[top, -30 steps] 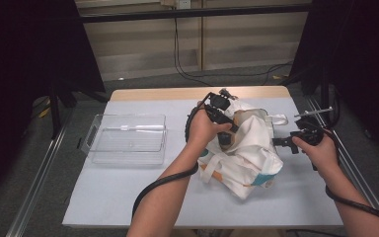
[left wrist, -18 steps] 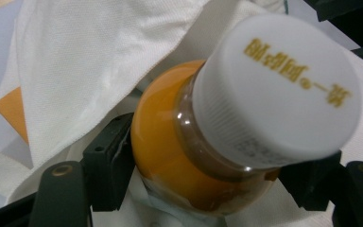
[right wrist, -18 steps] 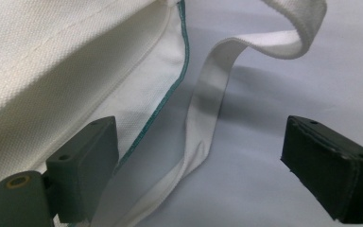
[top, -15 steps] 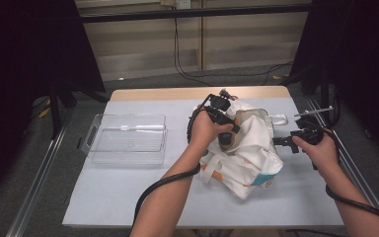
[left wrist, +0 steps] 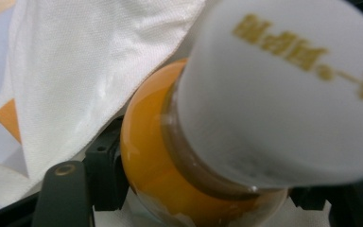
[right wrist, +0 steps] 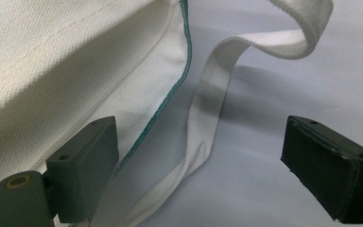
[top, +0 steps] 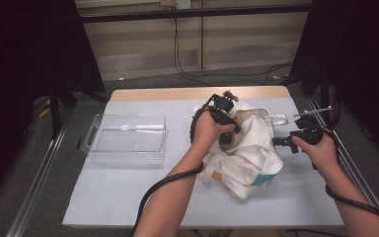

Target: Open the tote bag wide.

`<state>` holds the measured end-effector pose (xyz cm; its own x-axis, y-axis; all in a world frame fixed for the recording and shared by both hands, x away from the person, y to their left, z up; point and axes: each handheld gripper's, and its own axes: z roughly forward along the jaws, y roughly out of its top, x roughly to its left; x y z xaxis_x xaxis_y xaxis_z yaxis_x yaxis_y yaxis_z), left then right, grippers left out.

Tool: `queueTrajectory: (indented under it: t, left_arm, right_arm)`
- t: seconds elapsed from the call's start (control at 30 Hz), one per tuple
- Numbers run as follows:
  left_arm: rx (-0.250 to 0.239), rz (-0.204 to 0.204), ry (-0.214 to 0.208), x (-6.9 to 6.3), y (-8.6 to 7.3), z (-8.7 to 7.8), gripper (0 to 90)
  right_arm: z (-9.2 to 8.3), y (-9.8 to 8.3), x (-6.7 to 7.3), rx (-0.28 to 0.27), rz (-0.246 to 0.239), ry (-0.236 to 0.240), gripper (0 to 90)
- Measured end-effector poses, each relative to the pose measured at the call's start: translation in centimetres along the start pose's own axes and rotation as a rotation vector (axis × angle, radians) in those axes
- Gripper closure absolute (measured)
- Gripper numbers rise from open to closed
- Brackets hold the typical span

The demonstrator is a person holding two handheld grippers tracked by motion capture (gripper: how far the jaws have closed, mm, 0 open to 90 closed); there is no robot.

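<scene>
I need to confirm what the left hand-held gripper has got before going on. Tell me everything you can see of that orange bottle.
The orange bottle is a rounded, glossy container of orange contents with a wide white cap bearing blurred gold lettering. It sits between the jaws of the left hand-held gripper, cap toward the camera, at the mouth of the white fabric bag, whose cloth lies against its side. The cap looks closed.

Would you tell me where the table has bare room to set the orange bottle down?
The near table strip between the clear tray and the front edge is bare, as is the gap between tray and white bag. Around the bag, both grippers crowd it.
</scene>
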<state>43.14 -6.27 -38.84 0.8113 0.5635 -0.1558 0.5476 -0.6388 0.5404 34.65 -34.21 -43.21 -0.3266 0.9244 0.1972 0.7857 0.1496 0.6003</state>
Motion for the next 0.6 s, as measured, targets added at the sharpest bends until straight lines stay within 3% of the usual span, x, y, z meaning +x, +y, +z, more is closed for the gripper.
queueTrajectory:
  t: [0.23, 0.6]
  left_arm:
    - [0.029, 0.0, 0.025, -0.4, 0.0, -0.3, 30.8]
    - [0.112, -0.011, -0.016, -0.2, 0.7, -2.0, 30.8]
  right_arm:
    - [-0.2, -0.2, -0.3, 0.002, 0.007, -0.008, 11.2]
    - [-0.4, -0.1, -0.2, -0.002, 0.003, -0.002, 11.2]
